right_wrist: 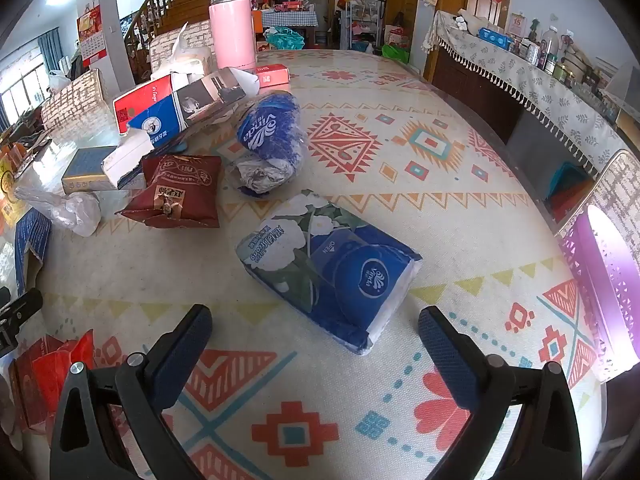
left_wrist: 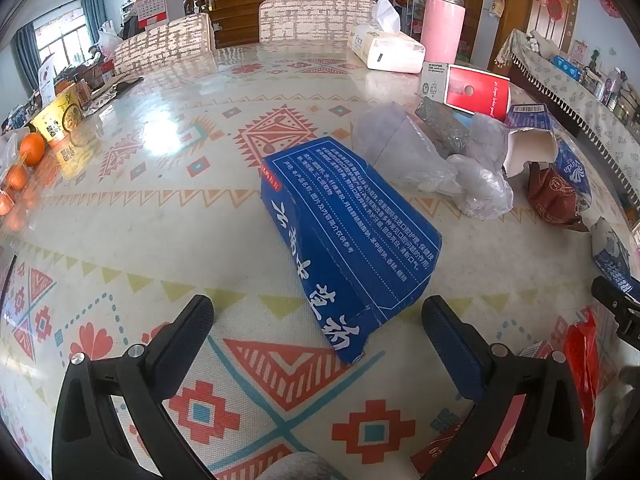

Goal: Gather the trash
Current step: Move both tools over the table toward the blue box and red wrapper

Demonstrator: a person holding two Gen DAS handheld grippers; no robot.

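Observation:
In the left wrist view a flattened blue box with white lettering (left_wrist: pixel 348 240) lies on the patterned table, just ahead of my left gripper (left_wrist: pixel 320 322), which is open and empty. The box's near corner reaches in between the fingertips. In the right wrist view a blue and white Vinda tissue pack (right_wrist: pixel 332 268) lies just ahead of my right gripper (right_wrist: pixel 316 330), also open and empty. Beyond lie a crumpled blue Vinda wrapper (right_wrist: pixel 272 132), a dark red snack bag (right_wrist: pixel 180 192), crumpled clear plastic (left_wrist: pixel 424 156) and a torn carton (right_wrist: pixel 180 112).
A pink thermos (left_wrist: pixel 442 26) and a white tissue pack (left_wrist: pixel 386 46) stand at the table's far side. Oranges (left_wrist: pixel 31 148) and a yellow tub (left_wrist: pixel 60 116) sit at the left edge. A red box (left_wrist: pixel 478 90) stands behind the plastic. Red packaging (right_wrist: pixel 44 376) lies between the grippers.

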